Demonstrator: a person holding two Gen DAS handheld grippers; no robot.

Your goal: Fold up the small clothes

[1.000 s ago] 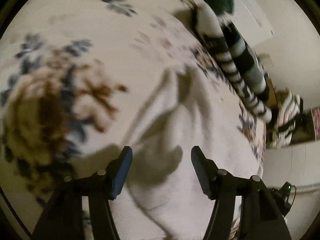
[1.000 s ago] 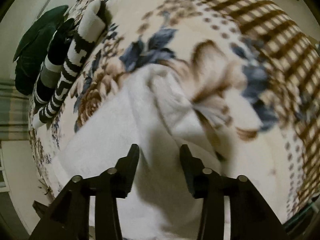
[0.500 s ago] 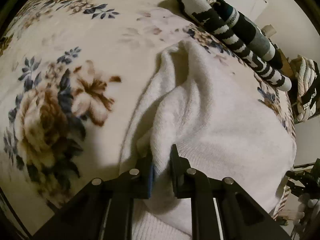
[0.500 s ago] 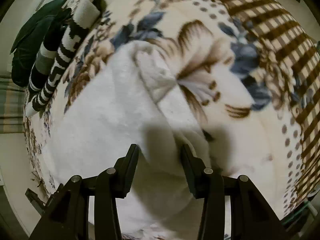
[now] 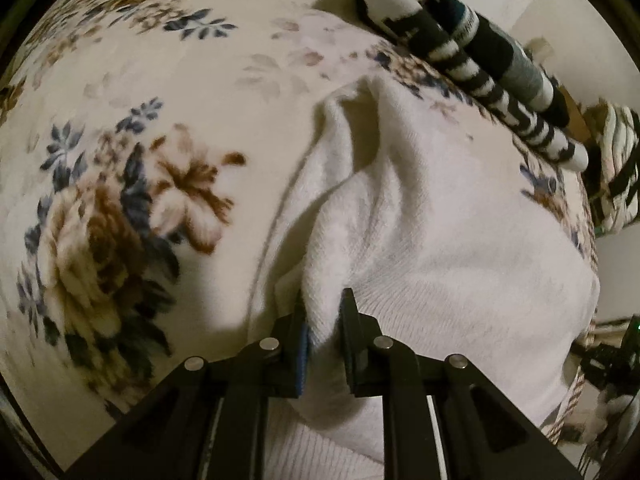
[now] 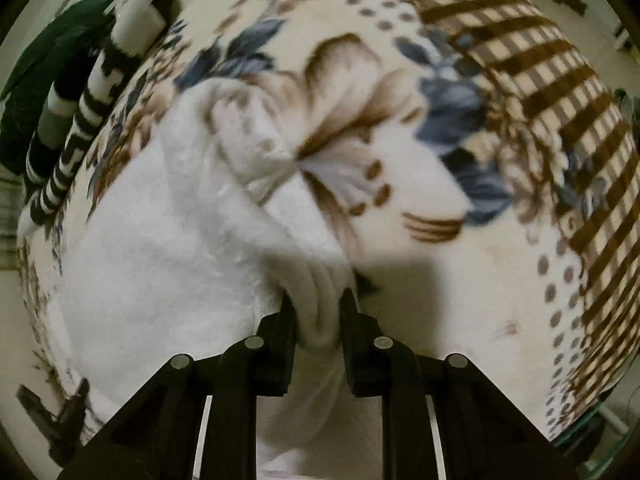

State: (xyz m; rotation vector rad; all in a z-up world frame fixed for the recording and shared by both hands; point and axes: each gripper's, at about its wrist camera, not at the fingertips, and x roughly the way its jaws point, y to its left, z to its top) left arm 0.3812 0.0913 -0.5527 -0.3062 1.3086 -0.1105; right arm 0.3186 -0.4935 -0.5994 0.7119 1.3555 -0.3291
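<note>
A small white knit garment [image 5: 440, 240] lies rumpled on a floral blanket [image 5: 160, 80]. My left gripper [image 5: 324, 300] pinches a raised fold at the garment's left edge; its jaws are easing open a little, but the pads still press the cloth. In the right wrist view the same white garment [image 6: 160, 240] fills the left half. My right gripper [image 6: 316, 300] is closing on a bunched ridge of its right edge, which sits squeezed between the fingers. Both grippers point steeply down at the bed.
Black-and-white striped socks [image 5: 480, 68] lie in a row along the blanket's far edge, also visible as striped socks [image 6: 76, 128] at upper left. A dark green cloth [image 6: 48, 52] lies beyond them. The blanket's checked brown border [image 6: 540, 60] runs at the right.
Both grippers went from open above the garment to closed on folds of it, the left first and the right just now. The right gripper sank toward the cloth.
</note>
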